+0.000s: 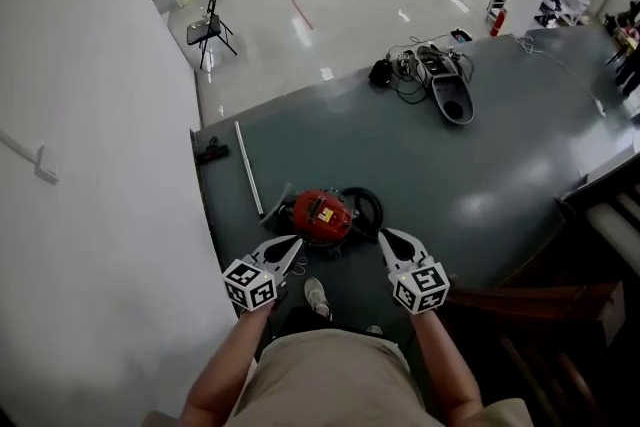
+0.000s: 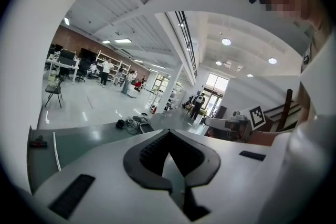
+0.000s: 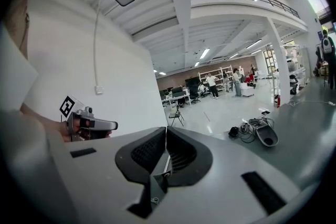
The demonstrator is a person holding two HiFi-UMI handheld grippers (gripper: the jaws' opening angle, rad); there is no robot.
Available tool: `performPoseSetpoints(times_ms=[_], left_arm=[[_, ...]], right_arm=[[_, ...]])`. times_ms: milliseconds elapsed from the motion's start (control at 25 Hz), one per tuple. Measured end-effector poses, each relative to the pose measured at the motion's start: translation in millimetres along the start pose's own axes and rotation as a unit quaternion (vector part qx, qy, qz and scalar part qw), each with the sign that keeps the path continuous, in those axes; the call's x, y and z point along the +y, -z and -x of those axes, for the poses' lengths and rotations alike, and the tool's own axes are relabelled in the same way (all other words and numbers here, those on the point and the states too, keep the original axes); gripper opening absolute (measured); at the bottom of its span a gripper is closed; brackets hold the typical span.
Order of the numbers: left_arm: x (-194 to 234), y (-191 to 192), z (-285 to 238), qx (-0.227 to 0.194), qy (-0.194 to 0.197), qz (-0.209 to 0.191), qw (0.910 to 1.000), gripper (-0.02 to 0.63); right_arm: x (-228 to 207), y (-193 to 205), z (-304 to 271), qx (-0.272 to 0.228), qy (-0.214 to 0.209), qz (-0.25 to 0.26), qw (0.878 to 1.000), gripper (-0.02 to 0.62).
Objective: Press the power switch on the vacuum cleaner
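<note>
I have the left tongs and right tongs both closed tip to tip on nothing, flanking the red vacuum cleaner, which sits on the dark green floor just beyond the person's shoe. I reckon closed tips give one firm point for prodding a switch. Both gripper views look out across the room, so the press isn't begun.

Red vacuum cleaner on dark green surface

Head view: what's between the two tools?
Head view: the person's shoe sits between left tool and right tool; the red vacuum cleaner lies just beyond their tips.
</note>
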State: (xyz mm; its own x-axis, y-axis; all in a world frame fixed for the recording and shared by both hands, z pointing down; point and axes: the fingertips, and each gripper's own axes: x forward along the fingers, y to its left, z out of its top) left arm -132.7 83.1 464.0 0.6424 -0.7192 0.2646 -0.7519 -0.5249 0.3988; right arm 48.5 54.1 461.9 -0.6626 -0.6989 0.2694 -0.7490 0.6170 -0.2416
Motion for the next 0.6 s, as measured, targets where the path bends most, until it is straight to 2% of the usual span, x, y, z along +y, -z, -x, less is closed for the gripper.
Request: performPoseSetpoints(times_ms=[160, 320, 440, 600], left_arm=[[39.6, -5.8, -8.6, 0.020, 0.022, -0.003, 0.9996, 0.006], [70.8, 7.0, -20.8, 0.052, 0.052, -0.002, 0.9973, 0.006], [86.3, 19.1, -31.1, 0.080, 0.075, 0.002, 0.9940, 0.006], [95.6, 30.4, -44.0, 0.092, 0.107, 0.014, 0.9899, 0.006]], right_arm=[[-0.7, 1.6, -42.5, 0.012, 0.020, -0.003, 1.000, 0.012], [0.8, 9.6, -72.7, 0.021, 0.039, -0.009, 0.999, 0.012], [4.2, 13.8, -87.2, 0.023, 0.051, -0.025, 0.998, 0.012], [1.4, 35.9, -108.3, 0.045, 0.057, -0.042, 0.996, 0.012]])
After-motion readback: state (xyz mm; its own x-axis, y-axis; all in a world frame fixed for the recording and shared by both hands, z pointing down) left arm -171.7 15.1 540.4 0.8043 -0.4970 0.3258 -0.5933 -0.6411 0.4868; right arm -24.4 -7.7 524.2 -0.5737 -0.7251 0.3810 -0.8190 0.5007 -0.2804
